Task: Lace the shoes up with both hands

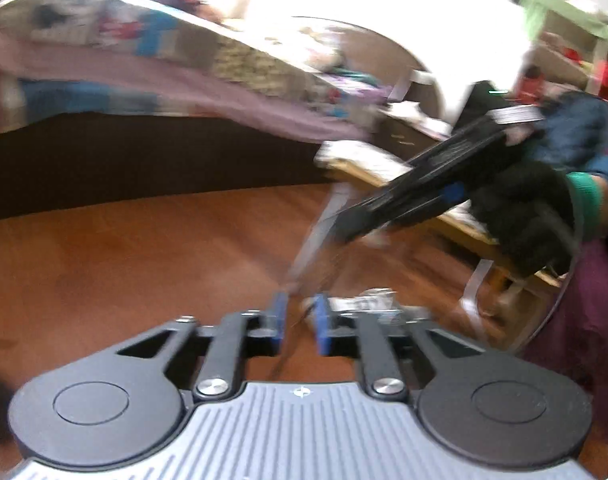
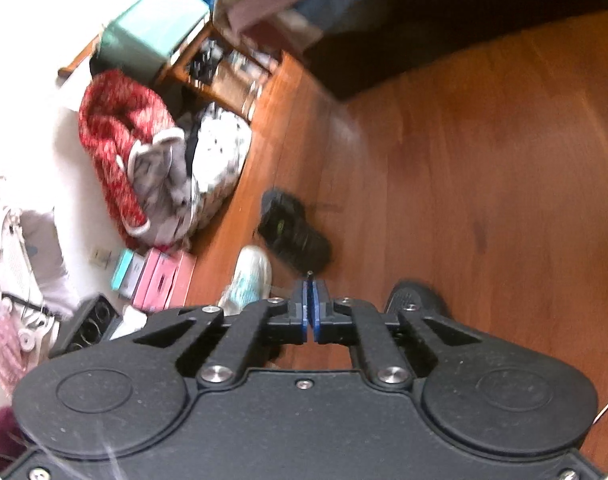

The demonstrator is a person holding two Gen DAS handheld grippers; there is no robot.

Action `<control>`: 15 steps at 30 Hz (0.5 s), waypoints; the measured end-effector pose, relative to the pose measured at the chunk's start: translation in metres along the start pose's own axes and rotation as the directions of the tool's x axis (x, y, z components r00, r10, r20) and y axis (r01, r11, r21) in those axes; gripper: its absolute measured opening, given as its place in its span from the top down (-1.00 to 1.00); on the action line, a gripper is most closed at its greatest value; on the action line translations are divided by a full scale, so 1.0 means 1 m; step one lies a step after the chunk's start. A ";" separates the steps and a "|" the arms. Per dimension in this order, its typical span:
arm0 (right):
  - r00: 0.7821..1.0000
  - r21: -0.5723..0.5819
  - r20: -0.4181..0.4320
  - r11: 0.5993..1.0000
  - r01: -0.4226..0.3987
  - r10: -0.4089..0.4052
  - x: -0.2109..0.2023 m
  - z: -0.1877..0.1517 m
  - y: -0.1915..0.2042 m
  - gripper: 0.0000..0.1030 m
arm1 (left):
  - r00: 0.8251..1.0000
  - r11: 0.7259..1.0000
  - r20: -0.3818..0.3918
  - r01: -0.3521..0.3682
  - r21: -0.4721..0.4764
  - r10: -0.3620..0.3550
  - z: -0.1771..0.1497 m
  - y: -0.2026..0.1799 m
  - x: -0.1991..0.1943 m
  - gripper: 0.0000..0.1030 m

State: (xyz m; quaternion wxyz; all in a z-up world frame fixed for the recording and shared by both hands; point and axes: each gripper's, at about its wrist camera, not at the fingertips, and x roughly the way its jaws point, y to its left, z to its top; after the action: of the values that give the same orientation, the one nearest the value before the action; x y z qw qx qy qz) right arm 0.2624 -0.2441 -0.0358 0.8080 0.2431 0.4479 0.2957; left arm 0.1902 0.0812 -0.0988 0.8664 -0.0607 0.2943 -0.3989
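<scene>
My left gripper (image 1: 300,320) stands open low over the wooden floor, its blue pads (image 1: 279,320) a small gap apart. A blurred pale shoelace (image 1: 315,240) runs from those pads up to the tip of my right gripper (image 1: 345,228), which a gloved hand (image 1: 523,220) holds at the right. In the right wrist view my right gripper (image 2: 311,306) is shut, and a small dark lace end (image 2: 309,274) pokes out above its pads. One black shoe (image 2: 294,236) lies on the floor ahead. Another black shoe (image 2: 415,300) is half hidden behind the right finger.
A white and teal shoe (image 2: 248,280) lies left of the gripper. Red and grey bedding (image 2: 144,168) and pink boxes (image 2: 160,280) are piled by the wall. A bed (image 1: 144,80) and a low wooden table (image 1: 383,168) stand beyond the floor (image 1: 144,260).
</scene>
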 end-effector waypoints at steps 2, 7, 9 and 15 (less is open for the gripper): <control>0.996 -0.024 0.090 1.000 -0.019 0.021 -0.018 0.016 0.003 0.93 | 0.994 0.997 -0.088 -0.070 -0.008 0.069 -0.021 0.015 -0.001 0.22; 0.976 -0.074 0.210 0.996 -0.039 0.054 -0.045 0.039 0.010 0.93 | 0.940 0.989 -0.322 -0.136 -0.062 0.109 -0.083 0.035 0.024 0.19; 0.975 -0.078 0.217 0.996 -0.035 0.051 -0.047 0.041 0.010 0.92 | 0.928 0.991 -0.367 -0.109 -0.084 0.071 -0.100 0.037 0.038 0.19; 0.985 -0.045 0.171 0.998 -0.031 0.038 -0.038 0.036 0.003 0.92 | 0.805 0.968 -0.548 -0.123 0.220 0.227 -0.152 0.024 0.086 0.19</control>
State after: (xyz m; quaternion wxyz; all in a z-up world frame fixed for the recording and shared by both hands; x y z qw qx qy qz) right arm 0.2763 -0.2734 0.0054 0.8433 0.2581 0.3661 0.2971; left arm 0.1649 0.0549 -0.2710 0.7740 0.1643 0.5075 -0.3412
